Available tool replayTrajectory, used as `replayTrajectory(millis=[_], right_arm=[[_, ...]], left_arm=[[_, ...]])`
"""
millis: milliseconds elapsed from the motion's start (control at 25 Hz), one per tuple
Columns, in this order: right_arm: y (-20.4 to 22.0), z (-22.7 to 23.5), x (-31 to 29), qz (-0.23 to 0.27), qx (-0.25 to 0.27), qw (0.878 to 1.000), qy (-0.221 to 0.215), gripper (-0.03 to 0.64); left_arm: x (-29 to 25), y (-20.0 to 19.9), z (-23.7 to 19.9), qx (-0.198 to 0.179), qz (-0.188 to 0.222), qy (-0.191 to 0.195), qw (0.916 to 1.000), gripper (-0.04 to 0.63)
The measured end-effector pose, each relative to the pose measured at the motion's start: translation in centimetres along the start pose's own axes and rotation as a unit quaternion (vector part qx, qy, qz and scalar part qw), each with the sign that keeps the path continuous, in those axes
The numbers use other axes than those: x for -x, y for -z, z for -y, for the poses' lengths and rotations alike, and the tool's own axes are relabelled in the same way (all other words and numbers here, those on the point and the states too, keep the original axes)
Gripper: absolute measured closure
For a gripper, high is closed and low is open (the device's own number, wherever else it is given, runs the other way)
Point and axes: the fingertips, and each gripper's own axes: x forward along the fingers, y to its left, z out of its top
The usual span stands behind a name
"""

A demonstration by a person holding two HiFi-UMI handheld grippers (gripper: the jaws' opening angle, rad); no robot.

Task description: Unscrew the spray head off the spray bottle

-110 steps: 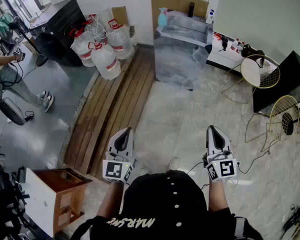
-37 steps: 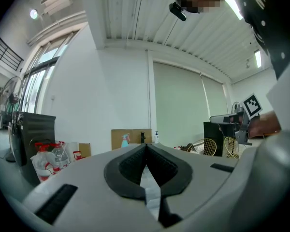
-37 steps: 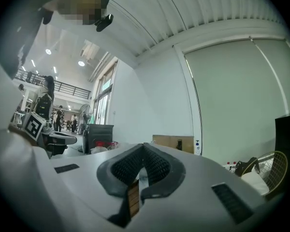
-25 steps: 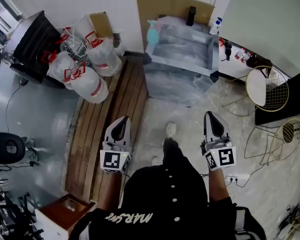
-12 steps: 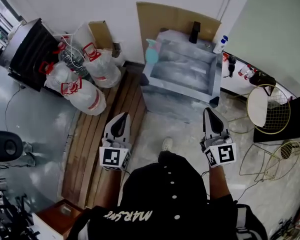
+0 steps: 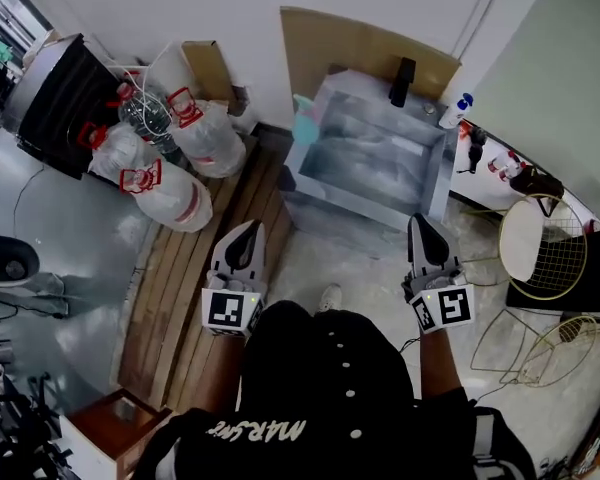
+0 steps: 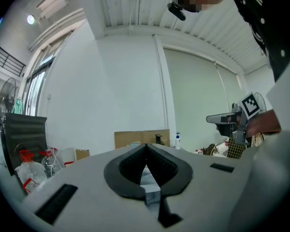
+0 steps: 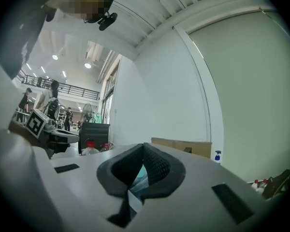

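A teal spray bottle [image 6: 305,120] stands at the left edge of a grey table [image 6: 420,173] against the far wall. My left gripper [image 6: 245,230] and right gripper [image 6: 421,223] are held out side by side in front of the person's body, short of the table, both shut with nothing in them. In the left gripper view the jaws [image 7: 146,151] meet at the tips and the right gripper [image 7: 232,122] shows at the right. Through the gap below the shut jaws [image 8: 144,151] of the right gripper view I see a bit of teal, the spray bottle [image 8: 141,175].
On the table's far edge stand a black object [image 6: 403,81] and a white bottle with a blue cap [image 6: 460,108]. Cardboard [image 6: 360,43] leans behind. Water jugs [image 6: 170,168] and a black cabinet [image 6: 50,88] lie left, wooden planks [image 6: 190,278] on the floor, wire chairs [image 6: 540,228] right.
The person has walked toward the table, which now sits closer and lower in the head view. Both grippers stay shut, held out in front.
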Motion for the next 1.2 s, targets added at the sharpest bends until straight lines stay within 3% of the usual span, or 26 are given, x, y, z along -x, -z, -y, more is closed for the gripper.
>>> replayTrajectory(millis=[560,720,1200], right_arm=[[2.7,2.7,-8.5,-0.025,-0.009,1.0,-0.013,0.606],[3.6,3.6,-13.0,-0.044,0.0,0.999,-0.03,0.606],[5.4,3.9,-26.6,-0.074,0.006,0.994,-0.074,0.606]], left_arm=[[-7.2,4.3,-3.3,0.017,-0.047,0.012,0.9987,0.571],[-12.4,4.6,-4.7,0.007,-0.044,0.046,0.998,0.571],[-24.1,8.9,-8.0,-0.021,-0.087,0.14,0.9861,0.571]])
